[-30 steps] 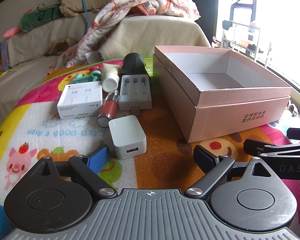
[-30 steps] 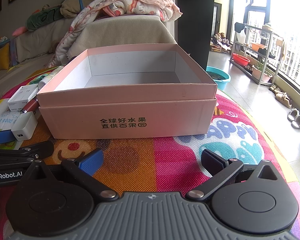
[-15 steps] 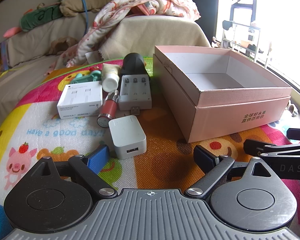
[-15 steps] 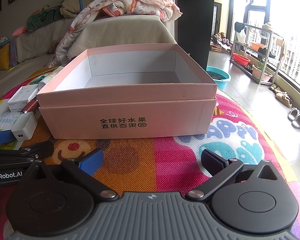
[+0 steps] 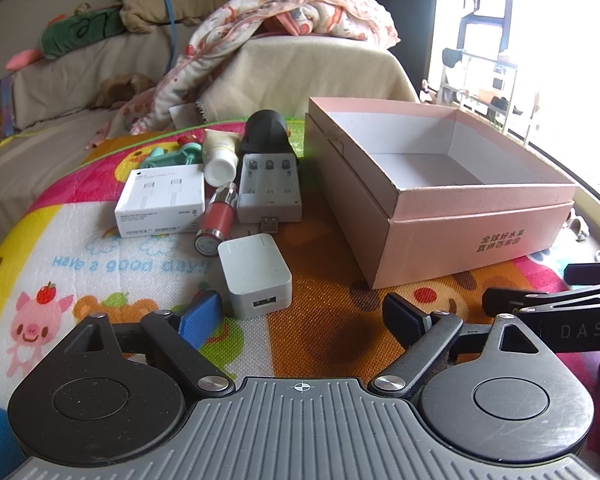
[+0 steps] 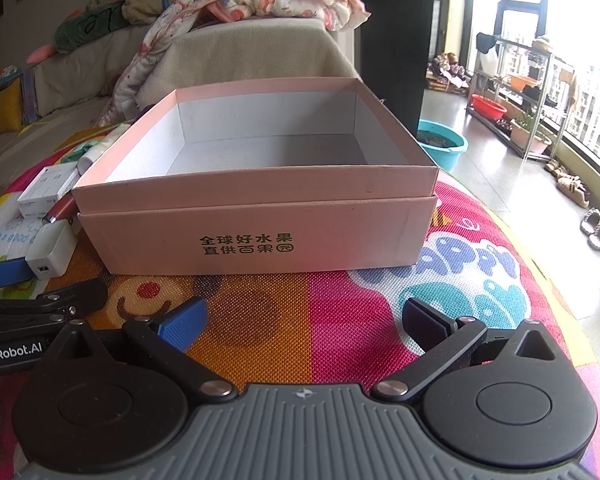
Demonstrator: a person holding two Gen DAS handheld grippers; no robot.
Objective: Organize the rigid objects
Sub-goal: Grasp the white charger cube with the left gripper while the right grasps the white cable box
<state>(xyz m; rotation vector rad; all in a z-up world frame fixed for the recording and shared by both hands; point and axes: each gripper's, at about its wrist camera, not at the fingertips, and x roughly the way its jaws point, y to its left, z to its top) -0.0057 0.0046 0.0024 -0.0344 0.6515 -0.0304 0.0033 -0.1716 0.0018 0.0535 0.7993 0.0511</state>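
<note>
Nearest of all, low over the colourful play mat (image 5: 332, 320), the left gripper (image 5: 302, 314) sits with its jaws spread wide and nothing between them; its blue-padded finger lies just beside a white USB charger (image 5: 256, 276). To its right the right gripper (image 6: 302, 320) is likewise released and empty-handed, pointing straight at the pink box (image 6: 260, 236).

Past the charger, on the left part of the mat, the loose items lie bunched together: a red lipstick (image 5: 216, 222) on its side, touching a flat white cable box (image 5: 160, 200) on its left, and a white battery charger (image 5: 270, 188) with a USB plug sticking out of its near edge. Farther still come a cream tube with a white cap (image 5: 219, 156), a black rounded object (image 5: 266, 132) behind the battery charger, and something teal (image 5: 176, 154) that I cannot make out.

The pink box stands to the right of this cluster, open-topped, its white inside bare, with black Chinese lettering on its near wall.

Beyond the mat, a sofa (image 5: 312, 76) is draped with a floral blanket (image 5: 284, 12).
</note>
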